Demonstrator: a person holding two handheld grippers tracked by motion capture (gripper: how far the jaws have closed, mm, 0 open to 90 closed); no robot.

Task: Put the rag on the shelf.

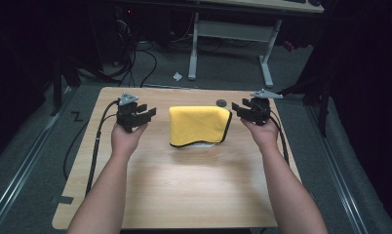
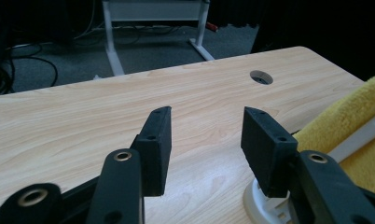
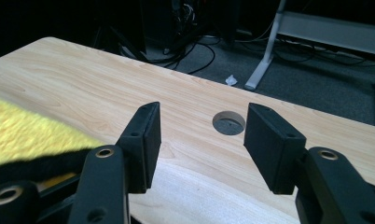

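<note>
The folded yellow cloth (image 1: 199, 126) lay at the tabletop (image 1: 194, 190) centre over a white object. The left claw (image 1: 146, 113) and right claw (image 1: 239, 110) flanked the cloth, both open and empty. Judged step: release completed; the next grasp would require re-approaching a cloth edge.

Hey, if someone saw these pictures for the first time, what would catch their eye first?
The bright yellow cloth, folded at the middle of the wooden table, stands out at once. A hand-held black gripper flanks it on each side: the left gripper and the right gripper, both open and empty.
</note>
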